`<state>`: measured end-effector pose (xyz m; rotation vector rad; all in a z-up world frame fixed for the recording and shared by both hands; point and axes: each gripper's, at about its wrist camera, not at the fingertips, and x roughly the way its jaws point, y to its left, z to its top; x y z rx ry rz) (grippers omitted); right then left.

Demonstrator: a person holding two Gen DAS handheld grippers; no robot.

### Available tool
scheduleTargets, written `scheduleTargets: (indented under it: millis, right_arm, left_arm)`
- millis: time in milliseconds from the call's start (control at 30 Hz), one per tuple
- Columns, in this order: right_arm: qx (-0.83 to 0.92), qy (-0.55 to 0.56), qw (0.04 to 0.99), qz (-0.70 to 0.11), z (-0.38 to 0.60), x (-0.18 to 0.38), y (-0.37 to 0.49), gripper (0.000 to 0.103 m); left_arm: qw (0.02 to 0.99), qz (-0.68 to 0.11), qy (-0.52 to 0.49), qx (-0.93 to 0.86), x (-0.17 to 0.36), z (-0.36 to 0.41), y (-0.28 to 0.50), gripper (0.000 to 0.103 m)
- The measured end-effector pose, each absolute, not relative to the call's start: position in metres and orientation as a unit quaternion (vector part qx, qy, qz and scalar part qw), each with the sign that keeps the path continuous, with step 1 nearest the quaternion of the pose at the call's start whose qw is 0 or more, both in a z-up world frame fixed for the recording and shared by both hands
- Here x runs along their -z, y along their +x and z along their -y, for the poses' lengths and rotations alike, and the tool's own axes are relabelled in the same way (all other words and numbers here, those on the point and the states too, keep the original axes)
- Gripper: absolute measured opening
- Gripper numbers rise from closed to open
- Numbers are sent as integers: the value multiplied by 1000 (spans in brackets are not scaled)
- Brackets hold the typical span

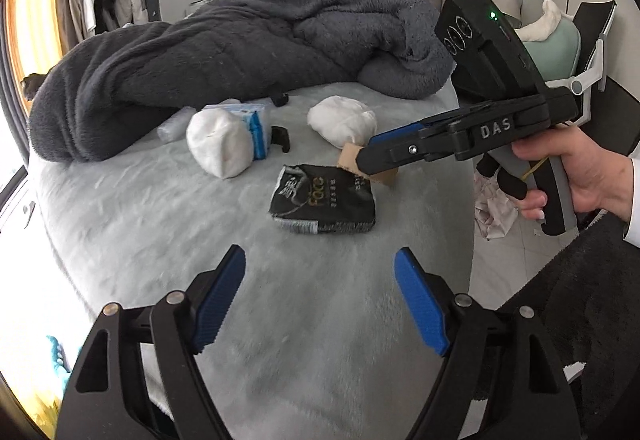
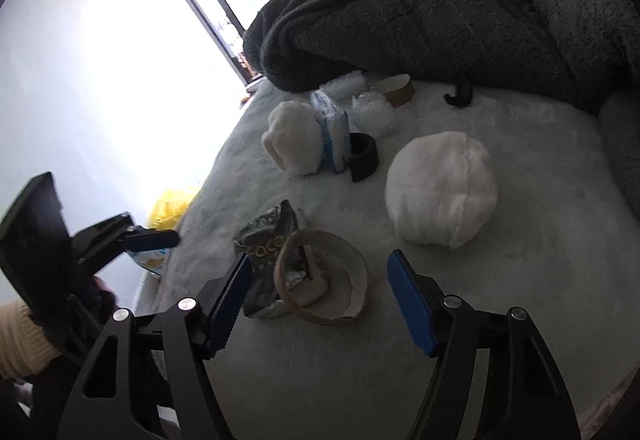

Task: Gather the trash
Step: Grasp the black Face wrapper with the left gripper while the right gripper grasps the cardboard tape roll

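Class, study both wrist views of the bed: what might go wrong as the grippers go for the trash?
1. The cardboard ring leans on the black packet; the right gripper, fingers open, may snag both.
2. The ring looks flimsy and may crush.
3. The white bundle lies close and could get nudged.

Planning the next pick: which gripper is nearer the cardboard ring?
Right. The right gripper has the cardboard ring just ahead between its open fingers; the left gripper sits further back, with the black packet between it and the ring.
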<state>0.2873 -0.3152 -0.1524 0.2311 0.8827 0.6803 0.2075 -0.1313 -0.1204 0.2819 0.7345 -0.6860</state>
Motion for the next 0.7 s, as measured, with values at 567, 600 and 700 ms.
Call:
scheduleTargets:
  millis: [567,600,700]
  right_arm:
    - [-331,121,831,-430,320,159,291,50]
    - [-330,125,834,-424,322,156,291,50]
    - [-321,138,845,-405,329,147,292,50]
  left_arm:
    - [863,-353,139,333,132,167,233,80]
    - [863,-353,139,333,132,169,234,80]
    - [864,-354,140,330,134,173,238,80]
